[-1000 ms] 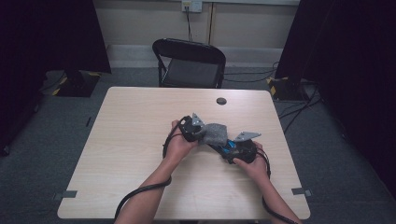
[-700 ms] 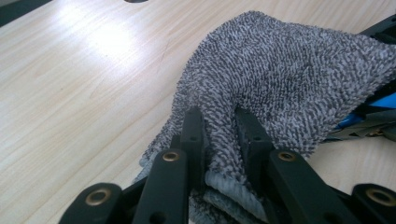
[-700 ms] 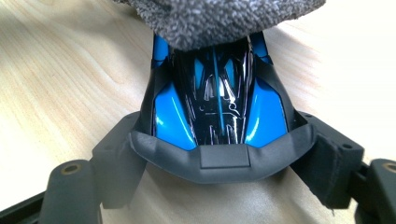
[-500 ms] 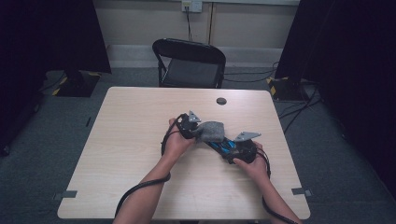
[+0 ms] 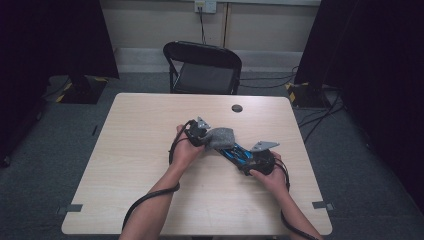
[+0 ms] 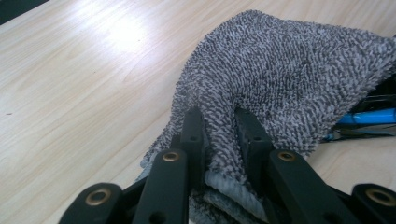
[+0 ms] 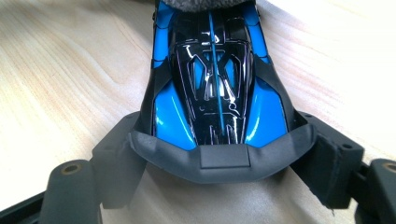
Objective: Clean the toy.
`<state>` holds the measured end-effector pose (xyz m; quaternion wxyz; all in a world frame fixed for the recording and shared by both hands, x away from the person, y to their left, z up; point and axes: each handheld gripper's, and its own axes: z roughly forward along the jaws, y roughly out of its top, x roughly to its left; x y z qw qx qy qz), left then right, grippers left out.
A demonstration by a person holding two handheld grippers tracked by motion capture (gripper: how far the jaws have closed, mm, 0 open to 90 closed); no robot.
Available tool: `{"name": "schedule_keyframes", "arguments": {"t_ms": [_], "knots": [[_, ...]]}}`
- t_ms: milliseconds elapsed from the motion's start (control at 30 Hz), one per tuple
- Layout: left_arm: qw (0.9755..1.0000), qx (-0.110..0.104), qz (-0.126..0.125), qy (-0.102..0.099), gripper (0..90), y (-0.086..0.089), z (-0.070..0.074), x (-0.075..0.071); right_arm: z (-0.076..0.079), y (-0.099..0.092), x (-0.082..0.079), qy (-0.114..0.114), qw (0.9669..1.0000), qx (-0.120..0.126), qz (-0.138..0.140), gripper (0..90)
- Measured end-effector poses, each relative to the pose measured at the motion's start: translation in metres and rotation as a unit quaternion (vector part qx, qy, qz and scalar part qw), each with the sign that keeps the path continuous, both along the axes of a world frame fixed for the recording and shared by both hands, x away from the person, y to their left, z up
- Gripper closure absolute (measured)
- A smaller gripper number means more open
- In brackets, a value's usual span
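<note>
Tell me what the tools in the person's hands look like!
Each tool is black with a grey three-cornered plate on top and a black cable trailing back. The left one's jaws are thin black bars with brass rivets; the right's wear dark grey pads. Forearms are bare, no sleeves.

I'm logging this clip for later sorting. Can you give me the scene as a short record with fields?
setting: light wooden table, black folding chair behind it
left tool: shut on the grey cloth
right tool: jaws clasp the blue and black toy car at one end
cloth position: draped over the car's far end
other item: small dark round object on the table
</note>
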<state>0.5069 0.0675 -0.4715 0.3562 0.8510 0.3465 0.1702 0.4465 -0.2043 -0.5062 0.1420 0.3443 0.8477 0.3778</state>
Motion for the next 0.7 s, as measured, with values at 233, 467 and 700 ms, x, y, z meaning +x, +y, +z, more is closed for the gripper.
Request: {"name": "schedule_keyframes", "arguments": {"t_ms": [233, 467, 700], "knots": [[1.0000, 0.002, 0.007, -0.001, 75.9, 0.008, -0.001, 0.003, 0.000, 0.000, 0.000, 0.000, 1.0000, 0.000, 0.000, 23.7], [0.9998, 0.012, 0.016, 0.000, 75.9, 0.017, 0.000, 0.004, 0.000, 0.000, 0.000, 0.000, 1.0000, 0.000, 0.000, 23.7], [0.9997, 0.011, 0.023, 0.001, 75.9, 0.026, 0.000, 0.003, 0.000, 0.000, 0.000, 0.000, 1.0000, 0.000, 0.000, 23.7]]}}
